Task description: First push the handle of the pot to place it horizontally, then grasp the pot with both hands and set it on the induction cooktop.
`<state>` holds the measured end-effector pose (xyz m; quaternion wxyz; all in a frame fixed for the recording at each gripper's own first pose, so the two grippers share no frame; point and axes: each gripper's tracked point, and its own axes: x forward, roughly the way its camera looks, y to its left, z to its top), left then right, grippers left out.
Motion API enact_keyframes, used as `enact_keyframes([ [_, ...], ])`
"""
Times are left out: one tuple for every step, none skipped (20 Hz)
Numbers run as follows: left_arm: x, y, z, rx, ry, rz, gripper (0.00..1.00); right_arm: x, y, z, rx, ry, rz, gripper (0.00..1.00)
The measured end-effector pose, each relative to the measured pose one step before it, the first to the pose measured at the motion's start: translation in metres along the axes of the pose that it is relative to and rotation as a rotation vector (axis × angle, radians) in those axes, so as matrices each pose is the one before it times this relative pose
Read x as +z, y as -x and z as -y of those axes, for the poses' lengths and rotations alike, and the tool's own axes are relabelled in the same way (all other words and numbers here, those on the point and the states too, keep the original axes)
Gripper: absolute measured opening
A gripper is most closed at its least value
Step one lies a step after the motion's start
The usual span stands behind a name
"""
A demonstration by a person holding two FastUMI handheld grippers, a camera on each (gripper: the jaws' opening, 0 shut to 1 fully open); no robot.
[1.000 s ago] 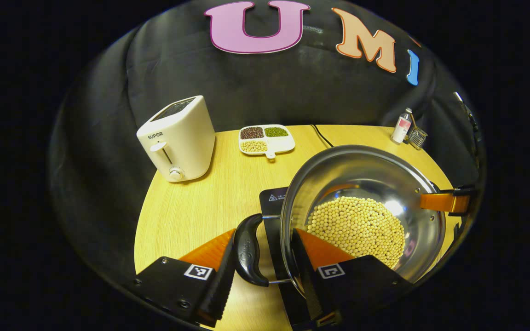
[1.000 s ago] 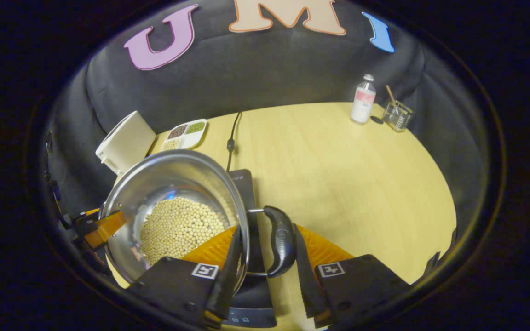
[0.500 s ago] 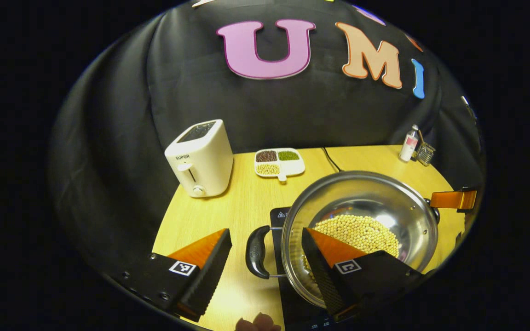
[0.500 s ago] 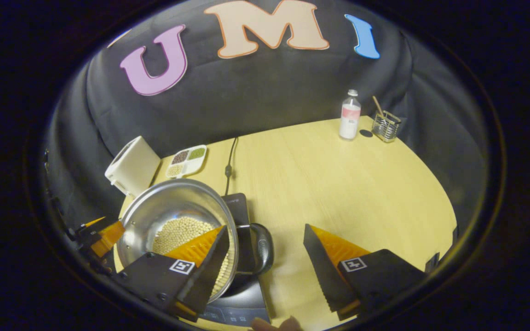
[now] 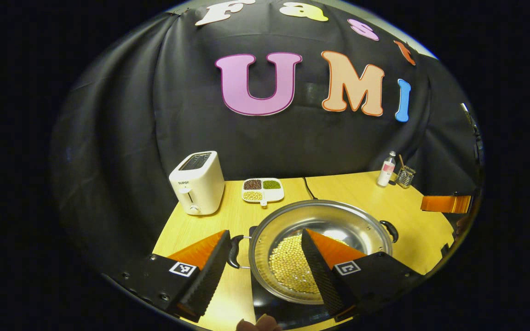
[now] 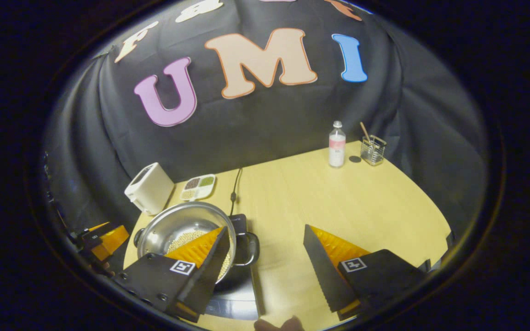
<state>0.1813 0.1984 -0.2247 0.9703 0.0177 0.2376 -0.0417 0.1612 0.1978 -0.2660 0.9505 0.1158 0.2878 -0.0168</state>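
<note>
The wooden table carried everything, and the pot served as the landmark. The steel pot sat on the black induction cooktop, whose dark edge showed beneath and in front of the pot in the left gripper view and under the pot in the right gripper view as the cooktop. Pale beans covered the pot's bottom. Its two black handles stuck out level, one handle on the toaster side and the other handle on the bottle side.

The left gripper hung above the pot with its jaws spread wide, gripping nothing; one finger stood over the beans and the other outside the rim, past the near handle. The right gripper was likewise released, jaws wide apart, one finger over the pot's rim and the other over bare table, with a handle lying between them untouched.

Behind the pot stood a white toaster, and next to that a divided dish of three kinds of grain. A black cord ran from the cooktop toward the wall. Well away from the pot, at the far table edge, stood a small bottle and just beside it a glass holder with a stick in it.
</note>
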Motion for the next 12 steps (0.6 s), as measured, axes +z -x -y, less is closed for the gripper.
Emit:
enact_keyframes([
  [0.00521, 0.00939, 0.00658, 0.01192, 0.02061, 0.01318, 0.93, 0.00675, 0.00298, 0.00462, 0.0203, 0.00702, 0.01652, 0.94],
  [0.00407, 0.0102, 0.00847, 0.0142, 0.02099, 0.01083, 0.93, 0.00224, 0.00743, 0.00985, 0.01501, 0.00086, 0.01249, 0.98],
  [0.00339, 0.01159, 0.00841, 0.01544, 0.01886, 0.01003, 0.93, 0.00057, 0.00846, 0.01066, 0.01924, -0.00435, 0.00584, 0.98],
  [0.00262, 0.0118, 0.01004, 0.01247, 0.0126, 0.01454, 0.93, 0.00079, 0.00903, 0.01093, 0.02228, -0.00458, 0.00339, 0.94],
  [0.00239, 0.01346, 0.01018, 0.0174, 0.00773, 0.00964, 0.93, -0.0016, 0.00919, 0.01474, 0.0102, -0.00327, -0.0035, 0.94],
  [0.00181, 0.01221, 0.00985, 0.00971, 0.00253, 0.01037, 0.93, 0.00138, 0.00886, 0.0127, 0.01725, -0.0089, 0.00696, 0.98],
  [0.00243, 0.01224, 0.00879, 0.0119, 0.00106, 0.00996, 0.94, 0.00239, 0.00737, 0.01041, 0.01464, -0.00482, 0.01205, 0.98],
  [0.00169, 0.01104, 0.0078, 0.01247, 0.00328, 0.01223, 0.94, -0.00002, 0.00578, 0.01142, 0.00951, 0.00301, 0.00389, 0.98],
  [0.0014, 0.01052, 0.00594, 0.01645, 0.00946, 0.00043, 0.94, -0.00166, 0.00748, 0.00888, 0.00538, 0.00168, -0.00299, 0.98],
  [-0.0027, 0.01112, 0.00612, 0.01012, 0.0174, -0.01083, 0.94, 0.00066, 0.00941, 0.00501, 0.00761, -0.01051, -0.00291, 0.93],
  [0.00197, 0.0107, 0.00936, -0.00697, 0.0129, 0.00539, 0.94, 0.00947, 0.01057, -0.002, 0.02097, -0.01115, 0.0276, 0.93],
  [0.00346, 0.00778, 0.00575, 0.00183, -0.00021, 0.01397, 0.94, 0.01272, 0.0068, 0.00119, 0.01459, 0.00835, 0.05213, 0.93],
])
